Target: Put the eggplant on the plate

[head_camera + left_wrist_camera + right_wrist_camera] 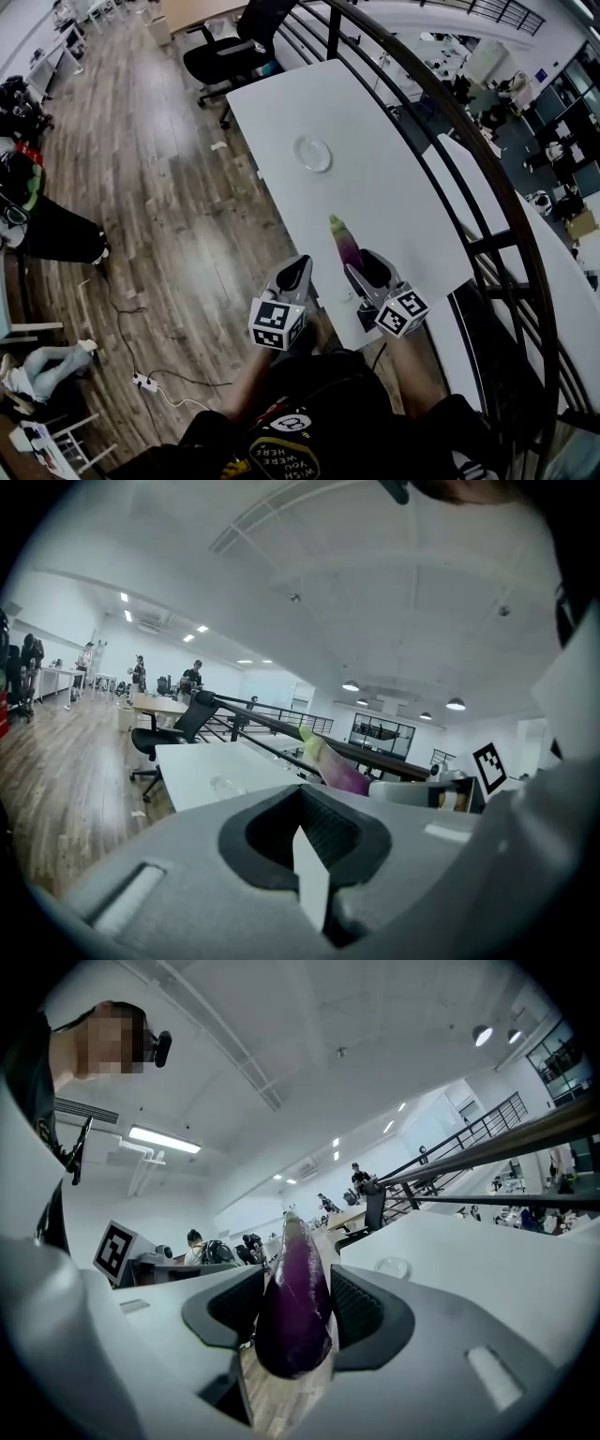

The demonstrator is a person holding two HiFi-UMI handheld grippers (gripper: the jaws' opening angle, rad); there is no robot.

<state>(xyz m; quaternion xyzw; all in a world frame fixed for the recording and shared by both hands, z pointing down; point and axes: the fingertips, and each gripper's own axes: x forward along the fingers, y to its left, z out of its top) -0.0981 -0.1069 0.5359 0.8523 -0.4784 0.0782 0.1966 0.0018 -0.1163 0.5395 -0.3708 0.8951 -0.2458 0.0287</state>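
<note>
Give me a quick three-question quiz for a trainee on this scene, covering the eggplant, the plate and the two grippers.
1. Multiple choice: what does the right gripper hold? A) a cup B) the eggplant C) nothing
2. True or false: the eggplant lies on the clear plate.
3. Fill in: the left gripper has its jaws ____, with nothing between them.

Key: 1 B. 2 false; the plate sits bare, farther along the white table. 3 shut.
</note>
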